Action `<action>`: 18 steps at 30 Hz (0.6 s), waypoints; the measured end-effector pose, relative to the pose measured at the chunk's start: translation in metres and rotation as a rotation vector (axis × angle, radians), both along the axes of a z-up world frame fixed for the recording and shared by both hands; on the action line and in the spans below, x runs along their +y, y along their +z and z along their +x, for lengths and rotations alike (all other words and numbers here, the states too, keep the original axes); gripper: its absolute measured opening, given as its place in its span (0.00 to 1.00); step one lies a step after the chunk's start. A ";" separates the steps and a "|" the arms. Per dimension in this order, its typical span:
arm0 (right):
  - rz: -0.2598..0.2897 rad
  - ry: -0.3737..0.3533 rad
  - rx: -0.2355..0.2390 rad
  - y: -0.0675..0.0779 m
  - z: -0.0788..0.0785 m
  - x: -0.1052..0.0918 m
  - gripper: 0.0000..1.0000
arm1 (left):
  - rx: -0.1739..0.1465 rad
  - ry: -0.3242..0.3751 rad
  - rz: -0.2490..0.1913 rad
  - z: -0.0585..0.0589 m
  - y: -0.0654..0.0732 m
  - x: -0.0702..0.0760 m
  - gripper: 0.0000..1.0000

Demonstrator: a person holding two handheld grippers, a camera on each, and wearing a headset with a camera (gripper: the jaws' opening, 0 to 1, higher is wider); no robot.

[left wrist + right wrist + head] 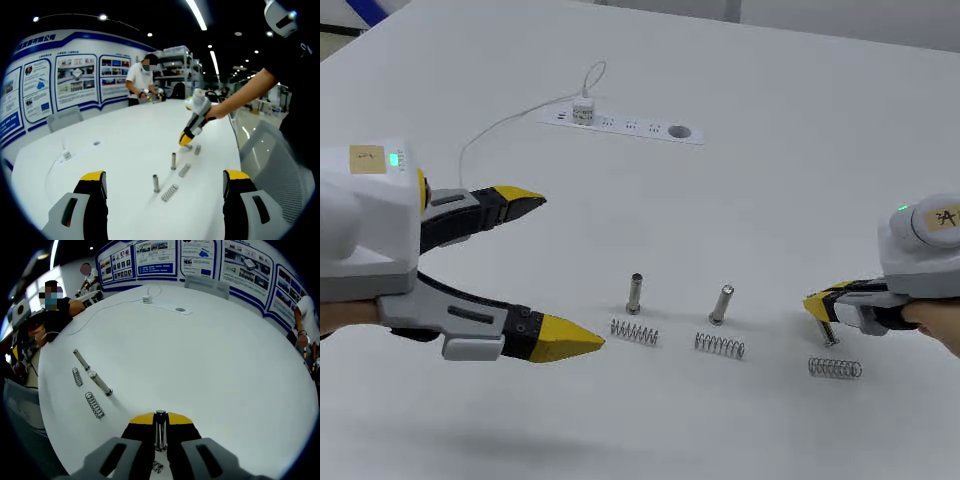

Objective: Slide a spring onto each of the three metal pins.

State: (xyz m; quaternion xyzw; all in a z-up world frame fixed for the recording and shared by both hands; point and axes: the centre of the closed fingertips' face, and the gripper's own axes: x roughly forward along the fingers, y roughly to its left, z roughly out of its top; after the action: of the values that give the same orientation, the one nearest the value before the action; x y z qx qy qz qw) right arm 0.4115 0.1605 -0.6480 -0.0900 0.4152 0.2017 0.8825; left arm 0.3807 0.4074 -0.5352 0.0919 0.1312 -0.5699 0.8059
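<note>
The left gripper (570, 270) is held over the table (790, 180) with jaws spread wide. The right gripper (160, 421) is pinched on the right pin (160, 432), which is partly hidden by the jaws. The left pin (635, 293) and middle pin (722, 303) are seen upright. One spring (634, 331) is laid beside each pin.

Head view from above, gripper views low, sharing pins (721, 303)

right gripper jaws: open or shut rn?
Shut on the third pin. In the right gripper view, the right gripper has its yellow-tipped jaws closed against that pin, with no gap on either side.
</note>
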 end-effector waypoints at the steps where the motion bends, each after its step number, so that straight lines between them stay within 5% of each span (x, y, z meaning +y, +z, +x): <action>1: 0.003 0.001 -0.004 0.001 0.000 0.000 0.07 | -0.001 0.001 0.001 0.000 0.000 0.000 0.99; 18: 0.019 0.005 -0.053 0.012 -0.001 -0.002 0.07 | 0.000 -0.002 -0.002 -0.001 0.002 -0.003 0.99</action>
State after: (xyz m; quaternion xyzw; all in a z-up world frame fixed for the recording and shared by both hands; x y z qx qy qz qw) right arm 0.4106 0.1582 -0.6361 -0.0878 0.3895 0.2053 0.8935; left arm 0.3802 0.4041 -0.5332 0.0911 0.1304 -0.5708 0.8055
